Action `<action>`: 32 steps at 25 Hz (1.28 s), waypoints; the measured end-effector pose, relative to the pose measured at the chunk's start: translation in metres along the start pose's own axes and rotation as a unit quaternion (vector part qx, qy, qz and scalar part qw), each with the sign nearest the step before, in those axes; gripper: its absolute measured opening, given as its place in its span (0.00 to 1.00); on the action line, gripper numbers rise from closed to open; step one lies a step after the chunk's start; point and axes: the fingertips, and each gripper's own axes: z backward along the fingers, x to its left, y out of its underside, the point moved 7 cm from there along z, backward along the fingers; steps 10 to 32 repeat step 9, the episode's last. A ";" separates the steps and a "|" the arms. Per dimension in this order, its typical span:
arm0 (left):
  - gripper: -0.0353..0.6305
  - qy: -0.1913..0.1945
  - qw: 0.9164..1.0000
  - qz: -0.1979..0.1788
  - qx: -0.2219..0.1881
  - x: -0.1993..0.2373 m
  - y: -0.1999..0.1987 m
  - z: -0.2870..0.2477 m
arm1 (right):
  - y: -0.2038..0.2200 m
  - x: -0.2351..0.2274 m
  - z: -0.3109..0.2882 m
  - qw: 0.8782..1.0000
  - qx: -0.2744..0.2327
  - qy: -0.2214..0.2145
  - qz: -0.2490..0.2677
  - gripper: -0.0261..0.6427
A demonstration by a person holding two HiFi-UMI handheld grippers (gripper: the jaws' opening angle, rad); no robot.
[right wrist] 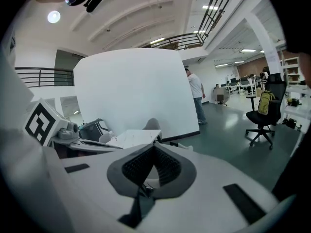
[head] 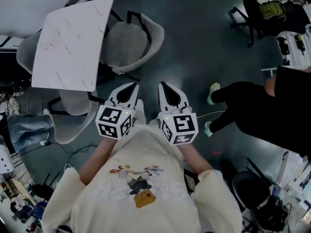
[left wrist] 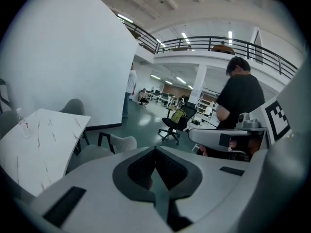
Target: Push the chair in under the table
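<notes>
A white marble-topped table [head: 73,42] stands at the upper left of the head view. A grey shell chair [head: 133,40] stands angled out from its right side, and another grey chair [head: 73,123] sits partly under its near edge. My left gripper [head: 127,89] and right gripper [head: 167,89] hover side by side over the floor, short of both chairs and touching nothing. Both are shut with nothing between the jaws. The left gripper view looks past its shut tips [left wrist: 155,149] at the table [left wrist: 39,144] and a chair [left wrist: 116,144]. The right gripper view shows its shut tips [right wrist: 154,147] and the table [right wrist: 133,137].
A person in black [head: 272,110] stands close on the right. Black office chairs stand at the far right [head: 252,13] and near right [head: 252,188]. More grey chairs [head: 26,52] ring the table. A tall white partition [right wrist: 136,91] stands behind it. Cables lie on the floor at the left.
</notes>
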 end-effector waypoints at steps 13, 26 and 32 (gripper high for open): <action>0.07 0.007 1.000 -0.008 -0.002 0.001 -0.004 0.000 | -0.002 0.002 -0.003 1.000 0.000 0.004 0.002 0.05; 0.07 0.007 1.000 -0.008 -0.002 0.001 -0.004 0.000 | -0.002 0.002 -0.003 1.000 0.000 0.004 0.002 0.05; 0.07 0.007 1.000 -0.008 -0.002 0.001 -0.004 0.000 | -0.002 0.002 -0.003 1.000 0.000 0.004 0.002 0.05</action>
